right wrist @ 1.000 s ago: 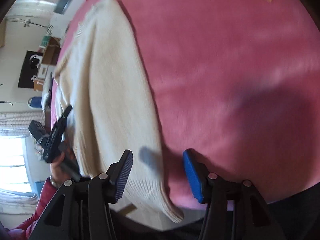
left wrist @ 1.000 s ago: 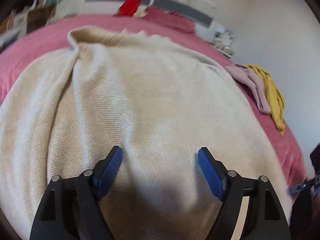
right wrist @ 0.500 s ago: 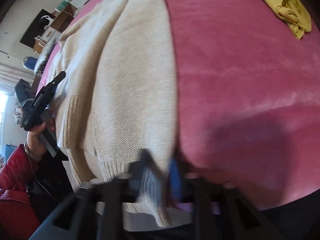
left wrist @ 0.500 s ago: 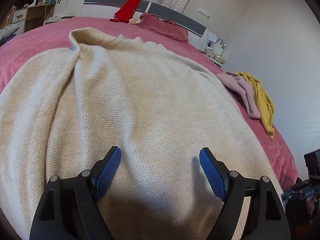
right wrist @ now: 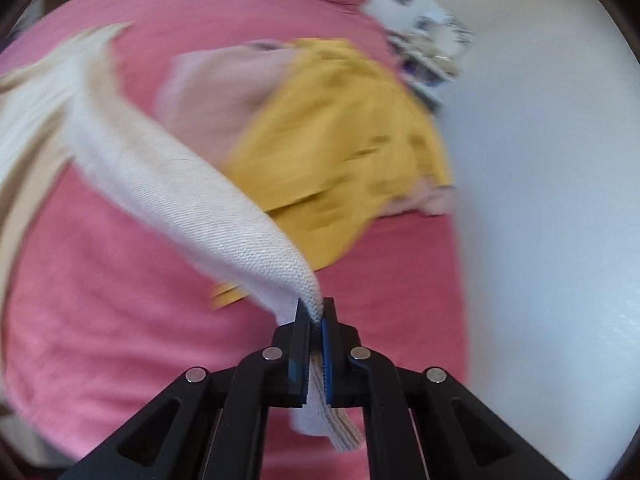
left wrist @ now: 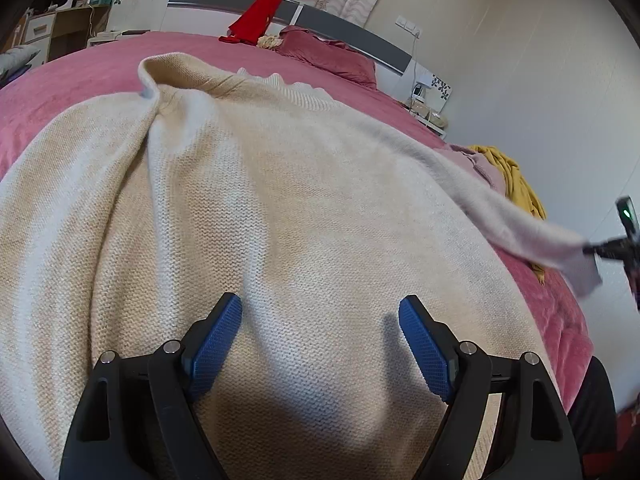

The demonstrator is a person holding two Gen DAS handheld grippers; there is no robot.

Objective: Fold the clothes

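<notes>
One hand-held gripper (right wrist: 316, 312) clamped on sweater sleeve (right wrist: 192, 200), other (left wrist: 320, 334) wide above sweater.

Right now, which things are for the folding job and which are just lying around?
For the job:
- cream sweater, its sleeve pinched in the right gripper
- left gripper, open over it

Lying about:
- yellow garment
- pink garment
- red cloth

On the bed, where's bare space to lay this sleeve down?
Bare pink bedspread lies between the cream sweater and the yellow garment, under the sleeve clamped in the right gripper. More lies beyond the collar, toward the headboard. The wall side is crowded with the yellow and pink clothes.
</notes>
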